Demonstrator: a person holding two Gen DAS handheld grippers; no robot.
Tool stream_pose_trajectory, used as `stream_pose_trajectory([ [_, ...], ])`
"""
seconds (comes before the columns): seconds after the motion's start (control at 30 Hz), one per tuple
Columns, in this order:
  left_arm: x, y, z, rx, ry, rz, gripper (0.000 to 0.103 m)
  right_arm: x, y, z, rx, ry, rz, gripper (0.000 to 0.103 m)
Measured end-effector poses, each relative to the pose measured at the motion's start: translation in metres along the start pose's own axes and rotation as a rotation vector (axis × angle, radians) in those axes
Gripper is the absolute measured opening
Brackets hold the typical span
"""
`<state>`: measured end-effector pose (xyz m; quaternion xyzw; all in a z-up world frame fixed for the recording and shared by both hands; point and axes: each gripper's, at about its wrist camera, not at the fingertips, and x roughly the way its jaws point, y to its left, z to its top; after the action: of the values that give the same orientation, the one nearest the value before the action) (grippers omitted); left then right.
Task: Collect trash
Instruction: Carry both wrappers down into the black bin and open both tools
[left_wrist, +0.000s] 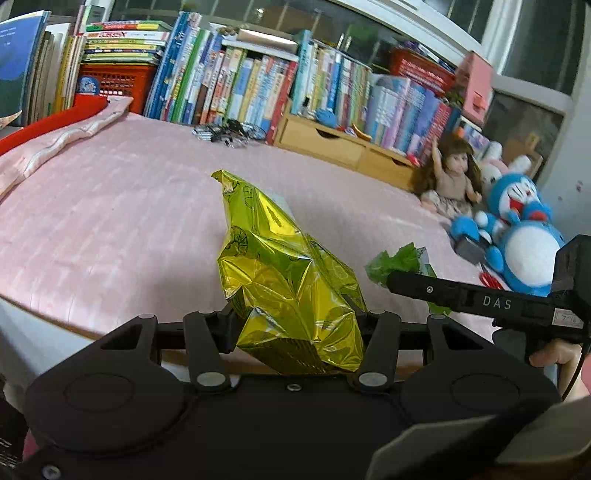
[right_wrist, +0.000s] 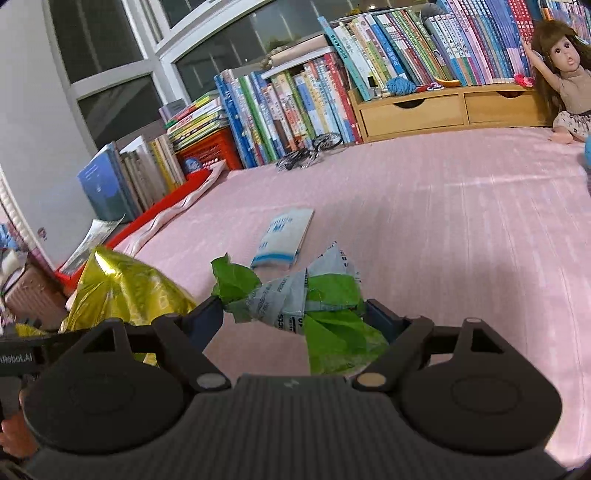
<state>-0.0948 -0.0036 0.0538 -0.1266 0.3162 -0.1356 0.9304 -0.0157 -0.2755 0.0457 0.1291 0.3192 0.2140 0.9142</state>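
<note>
Holding trash in both grippers, we log what we see:
left gripper (left_wrist: 295, 317): clamped on the yellow foil bag (left_wrist: 284, 280); we see both fingers pressed into its lower half, jaws at a middling width.
yellow foil bag: crumpled, shiny, standing up out of the left jaws, its pointed top leaning left, lifted above the pink bedspread (left_wrist: 129, 229). We also see it at the left edge of the right wrist view (right_wrist: 125, 291).
right gripper (right_wrist: 295, 314): jaws set wide, with the green-and-grey wrapper (right_wrist: 310, 310) between them; the left finger meets its twisted end, the right finger sits against the green part. We read this as a grip on a bulky thing.
green-and-grey wrapper: scrunched, green plastic with a grey printed strip across it, held off the bedspread. In the left wrist view we see a green tuft (left_wrist: 399, 262) past the right gripper's black finger.
grippers, relation: side by side, close together, right one entering the left view from the right edge.
white-and-blue packet (right_wrist: 282, 236): flat on the bedspread, just beyond the wrapper, not touched.
books (left_wrist: 236, 85): long upright row along the far edge of the bed.
wooden drawer unit (right_wrist: 443, 107): under part of the book row.
doll (left_wrist: 450, 173): sitting against the drawers, one arm raised.
blue plush toy (left_wrist: 517, 236): lying beside the doll.
red crate (right_wrist: 210, 151): under a stack of books.
person: we only see fingers at the frame edges.
</note>
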Motion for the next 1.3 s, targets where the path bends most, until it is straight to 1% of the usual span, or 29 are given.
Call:
stream_pose_trajectory([
  [0.33,-0.024,-0.001,-0.028,0.052,0.058,0.006,0.05,-0.028,0.018,-0.04,-0.056,0.039,0.012,0.086],
  [0.6,-0.025,-0.002,-0.047,0.095,0.138,0.014,0.05,-0.037,0.023,-0.064,-0.085,0.086,0.027,0.086],
  [0.77,-0.024,-0.004,-0.06,0.121,0.196,-0.003,0.05,-0.039,0.025,-0.079,-0.107,0.127,0.037,0.086],
  [1.1,0.009,0.005,-0.088,0.13,0.368,0.024,0.05,-0.022,0.022,-0.108,-0.16,0.248,0.043,0.086],
  [1.3,0.032,0.005,-0.098,0.141,0.437,0.034,0.051,-0.009,0.016,-0.121,-0.152,0.303,0.051,0.088],
])
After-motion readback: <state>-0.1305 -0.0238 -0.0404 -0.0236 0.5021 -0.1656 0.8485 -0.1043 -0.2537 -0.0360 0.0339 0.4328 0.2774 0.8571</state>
